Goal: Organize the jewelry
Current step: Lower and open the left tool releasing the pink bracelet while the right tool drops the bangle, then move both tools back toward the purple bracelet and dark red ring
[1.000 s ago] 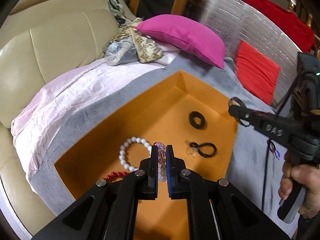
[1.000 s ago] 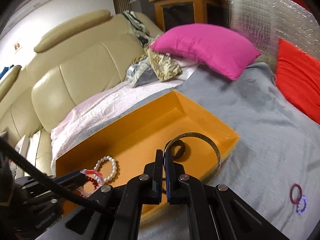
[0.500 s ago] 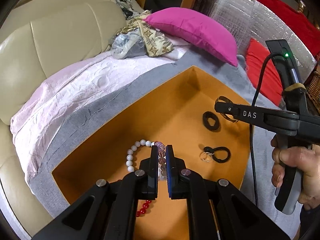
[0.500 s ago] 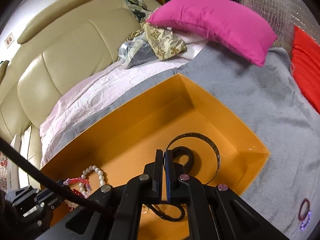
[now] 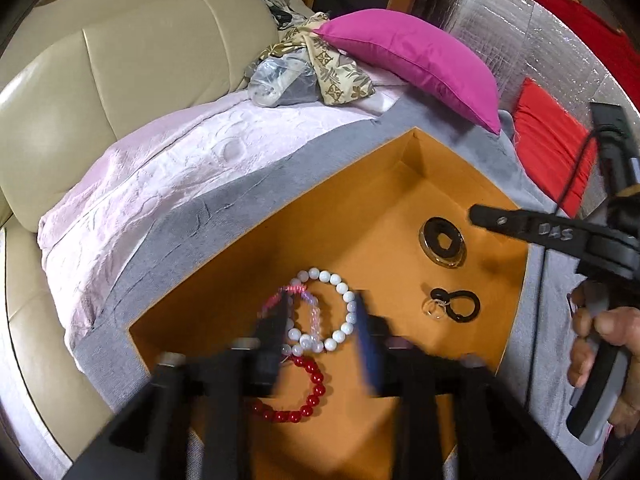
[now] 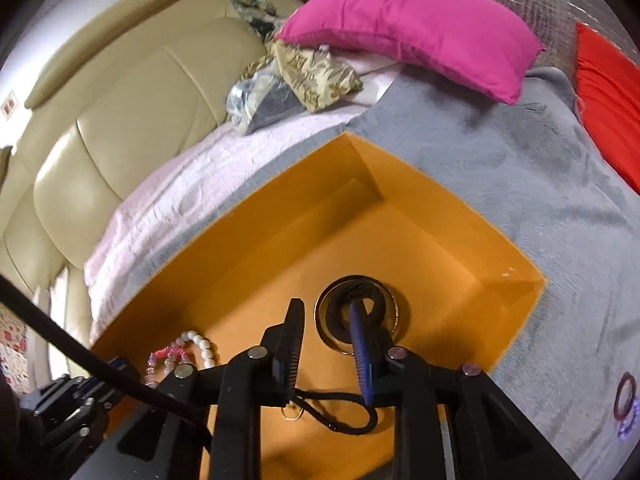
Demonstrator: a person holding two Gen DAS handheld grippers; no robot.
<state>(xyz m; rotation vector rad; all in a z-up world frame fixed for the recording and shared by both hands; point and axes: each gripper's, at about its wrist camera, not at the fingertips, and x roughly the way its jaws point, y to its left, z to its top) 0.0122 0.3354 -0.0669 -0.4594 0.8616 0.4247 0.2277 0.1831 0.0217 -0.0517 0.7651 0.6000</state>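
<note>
The pink crystal bracelet (image 5: 301,309) lies on the floor of the orange box (image 5: 404,184), draped across the white pearl bracelet (image 5: 340,312), with the red bead bracelet (image 5: 308,396) touching that pair at six o'clock. My left gripper (image 5: 320,332) hangs just above them with its jaws spread wide, holding nothing; its fingers (image 5: 272,332) are blurred, one on either side of the pearl ring.

At two o'clock from the pearls, a gold bangle (image 5: 442,242) lies flat on the box floor with a black hair tie (image 5: 440,236) inside its ring. At three o'clock from the pearls sits a black cord loop (image 5: 460,306) with a small clear ring (image 5: 434,308) touching its left end.

My right gripper (image 6: 328,340) is released too, jaws apart, hovering over the bangle (image 6: 396,312) and the hair tie (image 6: 340,312), its blue-padded finger crossing them in the right wrist view. The cord loop (image 6: 344,412) lies below the fingers, nearer the camera.

The box rests on a grey blanket (image 6: 540,184) over a cream sofa (image 5: 120,60). A magenta pillow (image 5: 412,60) sits at twelve o'clock from the box. On the blanket at four o'clock from the box, two small rings (image 6: 625,400), one dark red and one purple, lie touching each other.
</note>
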